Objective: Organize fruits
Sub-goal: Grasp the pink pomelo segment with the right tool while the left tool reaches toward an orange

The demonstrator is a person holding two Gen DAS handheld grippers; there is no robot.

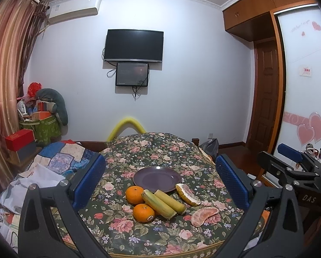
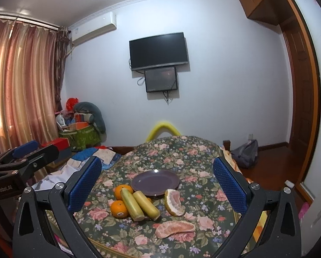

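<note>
An empty purple plate (image 1: pixel 157 178) (image 2: pixel 155 182) sits mid-table on the floral cloth. In front of it lie two oranges (image 1: pixel 135 194) (image 1: pixel 143 213), two yellow-green banana pieces (image 1: pixel 158 203) (image 1: pixel 170 201), a pomelo wedge in its rind (image 1: pixel 188 194) and a peeled pomelo segment (image 1: pixel 204 213). In the right wrist view the same fruits show: oranges (image 2: pixel 119 209), bananas (image 2: pixel 132 204), rind wedge (image 2: pixel 173 202), peeled segment (image 2: pixel 175 228). My left gripper (image 1: pixel 160 185) is open and empty, held back from the fruit. My right gripper (image 2: pixel 157 188) is open and empty too; it also shows in the left wrist view (image 1: pixel 289 157).
The round table (image 1: pixel 156 243) has a floral cloth. A bed with patchwork bedding (image 1: pixel 59 159) lies left, with boxes and bags (image 1: pixel 42 124) behind. A yellow foam arch (image 1: pixel 126 126) stands beyond the table. A grey bag (image 2: pixel 246 153) sits on the wooden floor at right.
</note>
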